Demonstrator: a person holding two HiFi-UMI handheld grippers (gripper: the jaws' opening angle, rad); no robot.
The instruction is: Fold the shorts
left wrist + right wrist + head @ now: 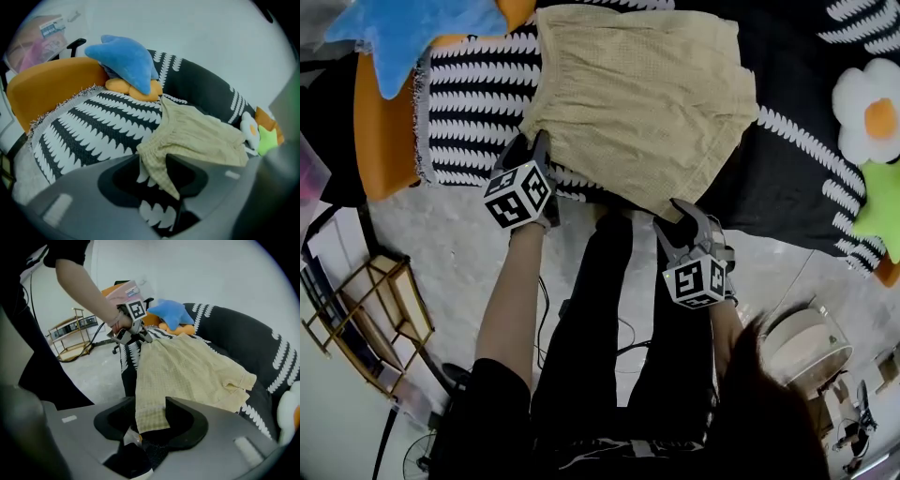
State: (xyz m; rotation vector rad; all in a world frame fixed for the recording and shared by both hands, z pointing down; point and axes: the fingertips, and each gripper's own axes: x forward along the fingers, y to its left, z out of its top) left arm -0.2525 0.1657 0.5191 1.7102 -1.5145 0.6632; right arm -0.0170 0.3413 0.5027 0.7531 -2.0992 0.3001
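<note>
Shorts (647, 103) edge at L gripper (530, 148), R gripper (675, 223), both pitched down.

The person wears a black short-sleeved top (492, 398) and black trousers (592, 319). The left tool (528, 150) and right tool (680, 223) are grey, each bearing a black-and-white marker cube (517, 195).

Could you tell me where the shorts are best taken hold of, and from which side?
Take the shorts by their two near corners, which overhang the sofa's front edge, coming from the front, angled down. Elsewhere they lie flat, leaving jaws nothing to close around. The left hand-held gripper and the right hand-held gripper each straddle one, jaws open.
</note>
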